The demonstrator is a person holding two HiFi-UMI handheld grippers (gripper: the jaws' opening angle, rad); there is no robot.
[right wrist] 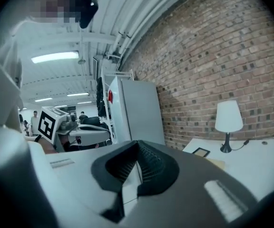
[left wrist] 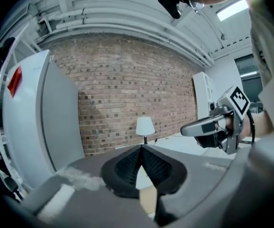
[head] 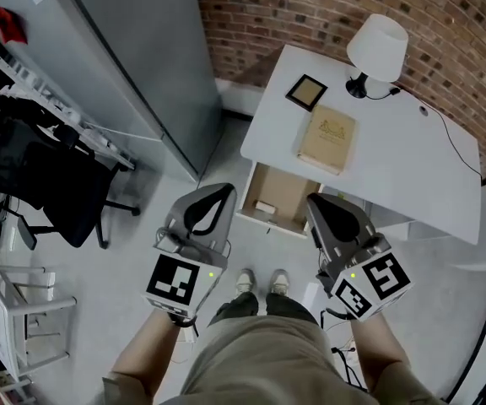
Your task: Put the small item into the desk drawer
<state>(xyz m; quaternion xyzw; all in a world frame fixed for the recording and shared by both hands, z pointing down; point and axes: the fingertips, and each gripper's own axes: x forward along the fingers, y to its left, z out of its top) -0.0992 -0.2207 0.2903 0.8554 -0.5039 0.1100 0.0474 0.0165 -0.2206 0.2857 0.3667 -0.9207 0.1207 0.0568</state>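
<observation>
We stand before the desk, its drawer pulled open at our 12 o'clock. The small item, a white block, lies inside the drawer, in the corner at the drawer's 8 o'clock, touching no gripper.

We hold the left gripper at our 11 o'clock and the right gripper at our 1 o'clock, both raised over the floor just short of the drawer. In the left gripper view the left gripper's jaws meet at the tips with nothing between them. In the right gripper view the right gripper's jaws are likewise pressed together and empty.

On the desk, the book lies behind the drawer, the frame at the book's 11 o'clock and the lamp at its 1 o'clock. A chair stands at our 9 o'clock.
</observation>
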